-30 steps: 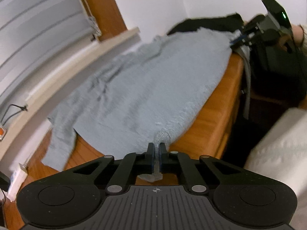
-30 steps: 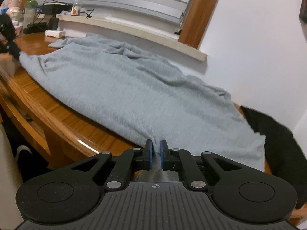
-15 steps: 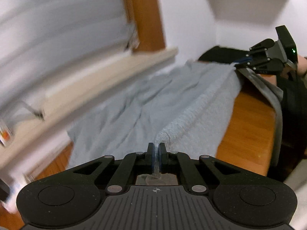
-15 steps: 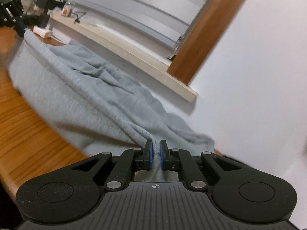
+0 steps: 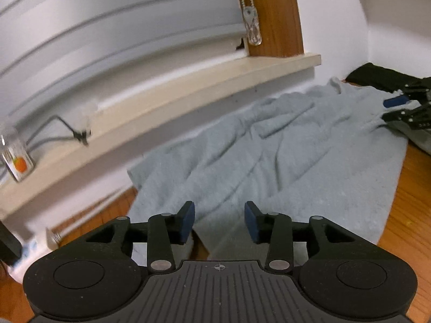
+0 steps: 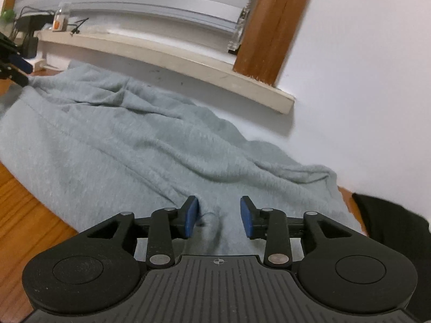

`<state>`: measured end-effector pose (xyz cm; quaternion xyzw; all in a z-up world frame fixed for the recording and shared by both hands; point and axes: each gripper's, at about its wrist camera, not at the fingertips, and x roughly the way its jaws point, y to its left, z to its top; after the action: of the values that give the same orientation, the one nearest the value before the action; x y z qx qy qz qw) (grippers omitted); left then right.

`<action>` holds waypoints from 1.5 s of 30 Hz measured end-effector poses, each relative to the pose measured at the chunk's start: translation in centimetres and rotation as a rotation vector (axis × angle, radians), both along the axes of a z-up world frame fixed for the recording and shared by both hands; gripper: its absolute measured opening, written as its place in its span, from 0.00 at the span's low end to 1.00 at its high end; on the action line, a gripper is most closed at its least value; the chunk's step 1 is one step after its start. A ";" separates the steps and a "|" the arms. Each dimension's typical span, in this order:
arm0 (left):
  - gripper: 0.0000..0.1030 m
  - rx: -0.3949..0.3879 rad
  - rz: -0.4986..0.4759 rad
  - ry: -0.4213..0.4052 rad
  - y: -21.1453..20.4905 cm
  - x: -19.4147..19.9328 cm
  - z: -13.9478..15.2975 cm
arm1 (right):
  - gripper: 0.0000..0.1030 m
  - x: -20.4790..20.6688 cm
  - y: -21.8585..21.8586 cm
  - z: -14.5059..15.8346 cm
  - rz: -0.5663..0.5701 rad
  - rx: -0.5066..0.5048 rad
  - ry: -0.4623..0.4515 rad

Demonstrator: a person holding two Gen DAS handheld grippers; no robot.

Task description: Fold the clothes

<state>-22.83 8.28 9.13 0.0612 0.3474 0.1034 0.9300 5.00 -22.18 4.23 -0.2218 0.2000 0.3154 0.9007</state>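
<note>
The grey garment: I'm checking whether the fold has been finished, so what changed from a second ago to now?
Both grippers let go: the left gripper and right gripper, earlier clamped on the near hem, now stand open. The grey garment, then spread flat, had its near edge carried towards the window sill and now lies doubled over. The wooden table and black cloth stayed put.
</note>
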 end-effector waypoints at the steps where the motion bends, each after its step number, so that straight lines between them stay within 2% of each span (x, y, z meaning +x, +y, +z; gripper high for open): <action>1: 0.45 0.017 0.001 -0.005 -0.3 0.1 0.1 | 0.34 -0.2 -0.2 0.0 0.004 0.010 0.008; 3: 0.45 0.047 -0.001 -0.009 -0.8 0.4 0.1 | 0.34 -0.6 -0.5 0.0 0.024 0.023 0.025; 5: 0.47 0.044 -0.030 0.021 -0.9 0.6 -0.4 | 0.34 -1.1 -0.7 0.1 0.047 0.033 0.042; 8: 0.62 0.015 -0.077 0.062 -0.8 -0.2 -1.2 | 0.38 -1.9 -1.0 0.2 0.073 0.030 0.063; 10: 0.62 -0.005 -0.088 0.073 -0.3 -0.7 -1.6 | 0.46 -2.3 -1.1 0.2 0.099 0.010 0.092; 12: 0.62 -0.036 -0.089 0.072 0.3 -0.7 -1.9 | 0.47 -2.1 -1.3 0.2 0.085 0.007 0.098; 13: 0.60 -0.051 -0.091 0.068 0.6 -0.6 -2.0 | 0.45 -1.9 -1.4 0.3 0.075 0.009 0.098; 14: 0.51 -0.069 -0.095 0.065 0.8 -0.6 -2.1 | 0.41 -1.7 -1.5 0.4 0.065 0.010 0.098; 15: 0.43 -0.086 -0.100 0.062 1.0 -0.5 -2.1 | 0.21 -1.5 -1.6 0.5 0.054 0.011 0.099; 16: 0.21 -0.103 -0.110 0.059 1.2 -0.4 -2.1 | 0.07 -1.3 -1.7 0.5 0.044 0.013 0.099; 17: 0.12 -0.115 -0.115 0.052 1.2 -0.4 -2.0 | 0.04 -1.2 -1.9 0.6 0.034 0.014 0.099; 21: 0.12 -0.093 -0.060 -0.088 1.1 -1.5 1.3 | 0.04 -0.4 -2.4 0.9 -0.007 0.019 0.100; 22: 0.11 -0.073 -0.039 -0.090 1.2 -1.2 1.8 | 0.04 -0.2 -2.5 1.0 -0.018 0.020 0.100; 24: 0.13 -0.030 0.001 -0.080 1.5 -0.5 2.5 | 0.04 0.1 -2.7 1.1 -0.038 0.023 0.101; 27: 0.20 0.036 0.020 0.028 1.5 1.0 1.5 | 0.04 0.6 -2.5 0.6 -0.063 0.008 0.098; 29: 0.34 0.044 0.024 0.027 1.4 1.0 1.2 | 0.04 0.9 -2.3 0.0 -0.079 -0.001 0.092; 32: 0.48 0.021 0.015 -0.006 0.9 0.0 1.2 | 0.04 1.2 -2.5 -0.3 -0.111 0.011 0.082; 36: 0.51 -0.018 -0.039 -0.027 -0.9 -2.9 0.7 | 0.07 1.5 -2.3 -1.1 -0.120 -0.023 0.072; 39: 0.59 -0.014 -0.061 -0.022 -3.0 -5.8 -0.4 | 0.11 1.7 -2.2 -1.7 -0.120 -0.025 0.066; 42: 0.60 0.068 -0.065 0.010 -5.0 -7.1 -1.4 | 0.14 1.8 -2.3 -2.0 -0.125 0.001 0.062; 45: 0.62 0.155 -0.079 0.053 -6.5 -6.9 -2.5 | 0.15 1.8 -2.2 -2.1 -0.130 0.004 0.059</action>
<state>-29.76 1.74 6.66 0.1491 0.3602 0.0917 0.9163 6.78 -24.40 2.15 -0.1973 0.2398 0.2630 0.9135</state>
